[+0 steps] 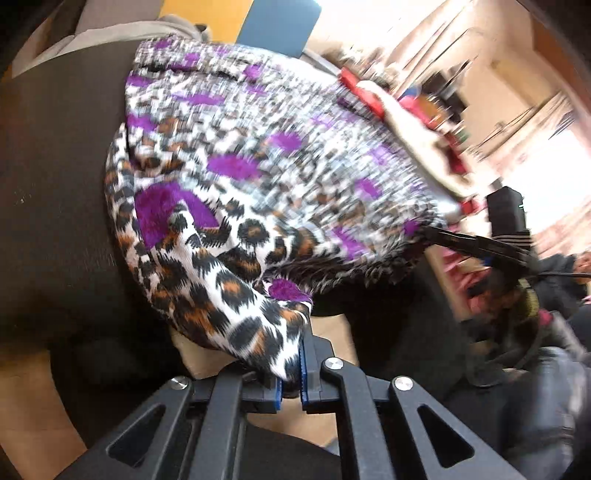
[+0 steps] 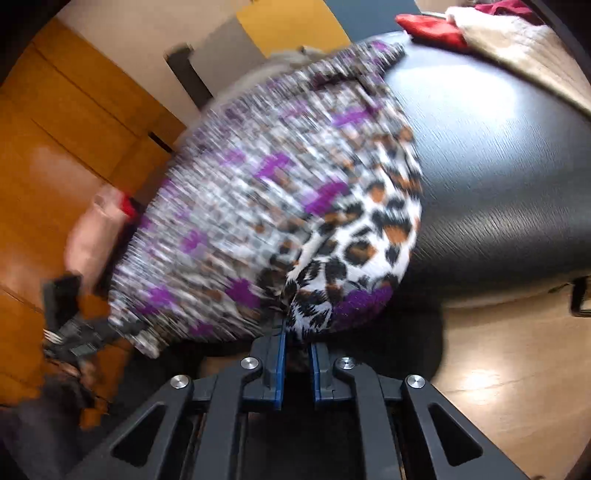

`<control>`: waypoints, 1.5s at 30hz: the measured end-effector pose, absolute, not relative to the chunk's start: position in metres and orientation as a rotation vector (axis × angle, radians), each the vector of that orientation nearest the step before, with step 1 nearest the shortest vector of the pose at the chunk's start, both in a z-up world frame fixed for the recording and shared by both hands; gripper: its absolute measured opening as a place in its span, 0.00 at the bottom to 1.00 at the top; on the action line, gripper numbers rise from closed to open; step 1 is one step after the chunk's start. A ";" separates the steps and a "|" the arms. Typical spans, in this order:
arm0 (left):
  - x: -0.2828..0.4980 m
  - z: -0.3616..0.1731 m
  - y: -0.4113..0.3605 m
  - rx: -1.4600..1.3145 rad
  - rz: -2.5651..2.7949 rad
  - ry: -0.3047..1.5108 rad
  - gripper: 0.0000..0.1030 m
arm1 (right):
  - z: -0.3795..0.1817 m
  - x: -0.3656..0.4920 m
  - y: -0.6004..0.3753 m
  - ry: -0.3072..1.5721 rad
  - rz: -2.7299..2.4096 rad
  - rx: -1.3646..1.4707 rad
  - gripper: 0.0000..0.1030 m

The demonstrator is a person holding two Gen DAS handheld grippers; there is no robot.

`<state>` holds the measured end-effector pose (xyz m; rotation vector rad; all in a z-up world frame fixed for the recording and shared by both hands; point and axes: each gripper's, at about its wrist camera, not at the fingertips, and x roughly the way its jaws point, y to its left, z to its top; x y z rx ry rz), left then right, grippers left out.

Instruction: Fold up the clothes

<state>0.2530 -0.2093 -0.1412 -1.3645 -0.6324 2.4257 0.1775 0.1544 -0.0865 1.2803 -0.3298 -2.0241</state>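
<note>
The leopard-print garment (image 2: 354, 236) is looking like soft, matt cloth with a fine ribbed weave, and the dark table (image 2: 491, 177) under it is showing a grained, slightly glossy top. The wooden floor (image 2: 509, 362) is shining smoothly, while each gripper (image 1: 291, 373) is showing matt black plastic with bright metal screws.

Far half of the leopard-print garment (image 1: 280, 155) is motion-blurred in both wrist views; its type cannot be determined. Fabric hides the left gripper (image 1: 291, 373) fingertips. Red and beige items (image 2: 491, 33) are cut off at the frame edge.
</note>
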 end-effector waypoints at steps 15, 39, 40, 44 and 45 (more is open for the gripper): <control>0.174 -0.149 -0.301 -1.288 2.479 -1.141 0.07 | -0.086 0.062 0.155 -0.744 -1.970 1.283 0.28; 0.188 -0.117 -0.274 -1.387 2.617 -0.855 0.05 | -0.057 0.111 0.136 -0.309 -2.083 1.151 0.06; 0.194 -0.114 -0.277 -1.345 2.591 -0.892 0.05 | -0.057 0.111 0.140 -0.376 -2.063 1.141 0.06; 0.216 -0.102 -0.284 -1.188 2.507 -0.961 0.05 | -0.056 0.108 0.157 -0.636 -1.971 1.094 0.07; 0.218 -0.100 -0.285 -1.167 2.495 -0.965 0.05 | -0.056 0.108 0.161 -0.700 -1.945 1.081 0.07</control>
